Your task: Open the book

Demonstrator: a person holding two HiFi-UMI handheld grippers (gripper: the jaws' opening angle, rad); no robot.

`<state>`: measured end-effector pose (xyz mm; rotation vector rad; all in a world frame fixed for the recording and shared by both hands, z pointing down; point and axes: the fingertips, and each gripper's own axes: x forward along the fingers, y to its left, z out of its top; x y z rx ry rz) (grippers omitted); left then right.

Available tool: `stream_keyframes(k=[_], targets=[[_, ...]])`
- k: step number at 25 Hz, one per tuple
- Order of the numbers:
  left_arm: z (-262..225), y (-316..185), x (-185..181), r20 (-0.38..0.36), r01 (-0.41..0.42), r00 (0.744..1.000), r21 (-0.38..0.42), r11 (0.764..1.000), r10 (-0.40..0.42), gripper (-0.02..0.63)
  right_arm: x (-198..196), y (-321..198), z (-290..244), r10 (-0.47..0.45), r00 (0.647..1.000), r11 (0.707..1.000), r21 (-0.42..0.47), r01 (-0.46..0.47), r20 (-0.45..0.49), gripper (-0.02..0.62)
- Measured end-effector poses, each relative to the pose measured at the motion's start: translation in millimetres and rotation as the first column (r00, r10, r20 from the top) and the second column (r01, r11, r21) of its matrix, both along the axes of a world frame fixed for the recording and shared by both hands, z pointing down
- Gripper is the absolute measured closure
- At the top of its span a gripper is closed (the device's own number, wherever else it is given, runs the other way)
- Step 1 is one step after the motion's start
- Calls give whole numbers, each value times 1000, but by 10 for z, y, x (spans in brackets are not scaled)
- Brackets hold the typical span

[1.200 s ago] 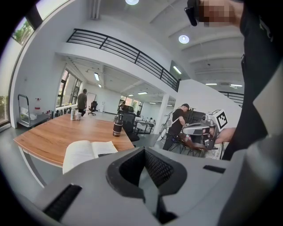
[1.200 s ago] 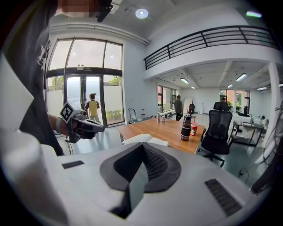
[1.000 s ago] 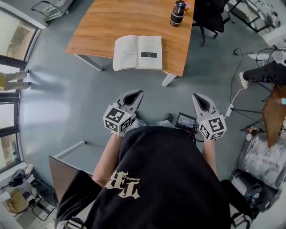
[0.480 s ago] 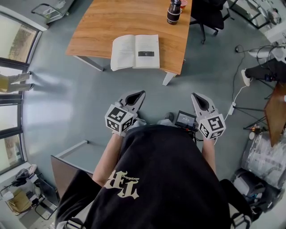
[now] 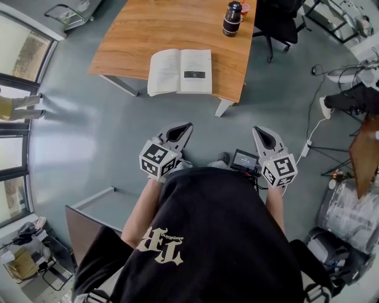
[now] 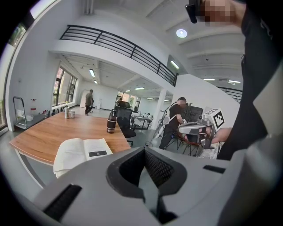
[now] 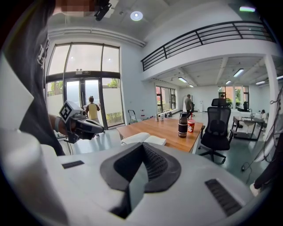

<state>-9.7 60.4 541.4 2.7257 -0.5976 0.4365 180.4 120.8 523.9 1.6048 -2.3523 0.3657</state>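
The wooden table (image 5: 136, 29) stands well ahead of both sets of fingertips. The book (image 5: 179, 71) lies open at its near edge, well apart from them. The left gripper (image 5: 186, 126) and right gripper (image 5: 257, 129) are both clenched on nothing. A dark bottle (image 5: 233, 18) stands farther off, beyond the book.

book (image 5: 179, 71) 1 | bottle (image 5: 232, 18) 1 | red cup (image 7: 190, 126) 1 | left hand-held gripper (image 5: 186, 127) + right hand-held gripper (image 5: 258, 131) = 2
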Motion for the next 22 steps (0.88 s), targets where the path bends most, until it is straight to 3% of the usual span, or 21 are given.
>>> stream_keyframes(k=[6, 11, 22], targets=[[1, 17, -9, -20, 5, 1000, -19, 1000, -5, 600, -11, 24, 26, -1, 1000, 1000, -9, 1, -1, 607], [24, 35, -5, -30, 8, 1000, -34, 999, -9, 600, 34, 35, -32, 29, 998, 1000, 2, -29, 54, 607], [32, 80, -5, -42, 3, 999, -50, 999, -5, 600, 19, 85, -36, 39, 998, 999, -5, -39, 47, 607]])
